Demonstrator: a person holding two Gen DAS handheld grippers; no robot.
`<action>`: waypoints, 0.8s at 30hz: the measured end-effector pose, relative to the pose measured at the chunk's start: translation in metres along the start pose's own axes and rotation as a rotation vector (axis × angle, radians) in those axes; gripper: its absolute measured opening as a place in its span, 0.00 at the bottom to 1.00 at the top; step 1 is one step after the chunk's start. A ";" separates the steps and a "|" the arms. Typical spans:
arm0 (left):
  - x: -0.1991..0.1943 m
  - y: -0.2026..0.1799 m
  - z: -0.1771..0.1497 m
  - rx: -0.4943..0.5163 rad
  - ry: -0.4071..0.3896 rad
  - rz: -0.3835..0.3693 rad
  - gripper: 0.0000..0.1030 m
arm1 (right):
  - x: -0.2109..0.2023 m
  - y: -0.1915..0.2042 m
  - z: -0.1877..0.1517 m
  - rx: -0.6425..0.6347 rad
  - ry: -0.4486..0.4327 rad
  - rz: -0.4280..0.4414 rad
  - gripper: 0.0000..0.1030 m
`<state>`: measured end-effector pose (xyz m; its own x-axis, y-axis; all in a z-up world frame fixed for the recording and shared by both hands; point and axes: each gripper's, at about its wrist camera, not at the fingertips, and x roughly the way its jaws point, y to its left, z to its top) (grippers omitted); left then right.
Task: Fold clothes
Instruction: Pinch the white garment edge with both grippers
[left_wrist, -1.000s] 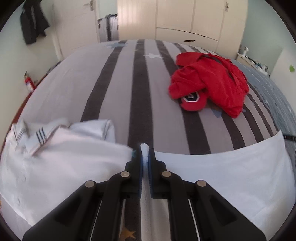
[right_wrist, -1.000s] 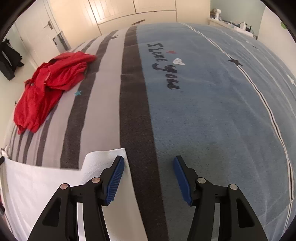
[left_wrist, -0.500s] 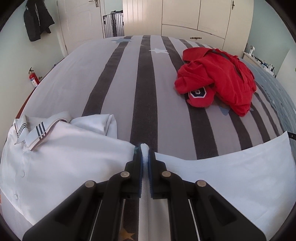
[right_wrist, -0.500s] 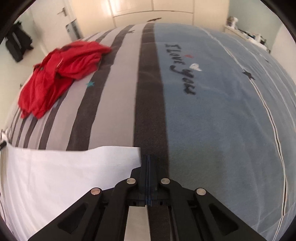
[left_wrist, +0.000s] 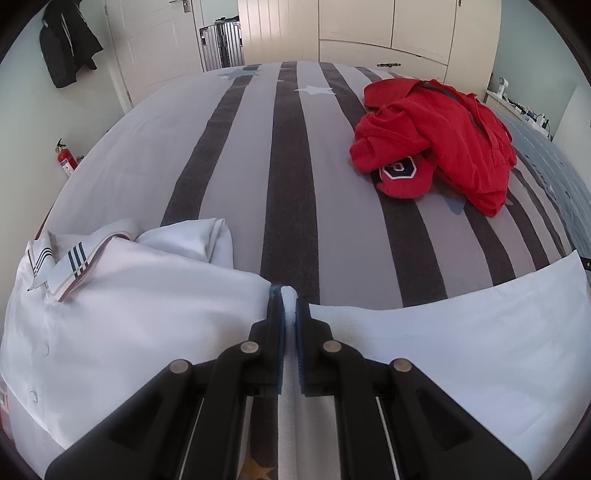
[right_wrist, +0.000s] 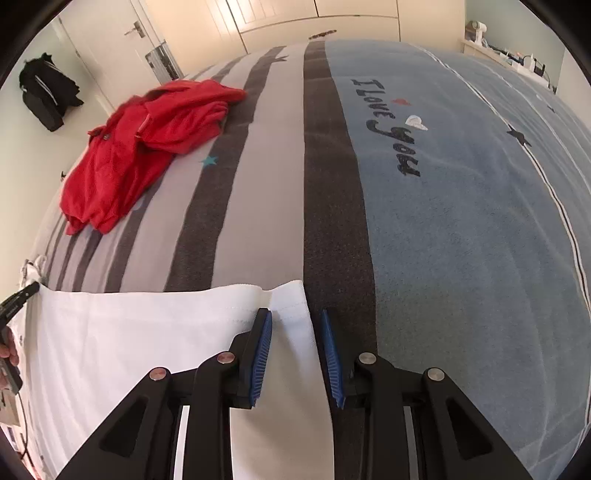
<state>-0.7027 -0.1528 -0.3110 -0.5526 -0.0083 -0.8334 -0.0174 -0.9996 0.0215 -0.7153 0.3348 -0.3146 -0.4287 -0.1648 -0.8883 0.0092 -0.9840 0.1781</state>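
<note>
Shirt hem (right_wrist: 236, 295) across bed (right_wrist: 461, 229), right jaws opening around corner.

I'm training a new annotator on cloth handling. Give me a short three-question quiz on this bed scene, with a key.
1. True or false: the left gripper is shut on a fold of the white shirt.
2. Which lies crumpled farther up the striped bed cover? A) a red garment B) a green towel C) blue jeans
3. Fill in: between the fingers of the right gripper lies the hem corner of the ____ shirt.

Key: 1 true; 2 A; 3 white. The right gripper's jaws are opening, and its pads stand clear of the cloth.
</note>
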 end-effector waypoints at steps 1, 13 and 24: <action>0.001 0.000 -0.001 0.000 0.002 0.000 0.04 | 0.001 0.000 0.001 0.005 -0.004 -0.014 0.22; 0.001 0.000 -0.003 -0.014 0.000 0.002 0.04 | 0.003 0.011 0.004 -0.001 -0.013 -0.036 0.02; -0.007 -0.013 0.042 -0.003 -0.057 0.019 0.03 | -0.016 -0.007 0.026 0.020 -0.104 -0.183 0.01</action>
<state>-0.7333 -0.1383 -0.2824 -0.5994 -0.0262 -0.8000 -0.0039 -0.9994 0.0356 -0.7322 0.3463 -0.2902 -0.5127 0.0253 -0.8582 -0.0951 -0.9951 0.0274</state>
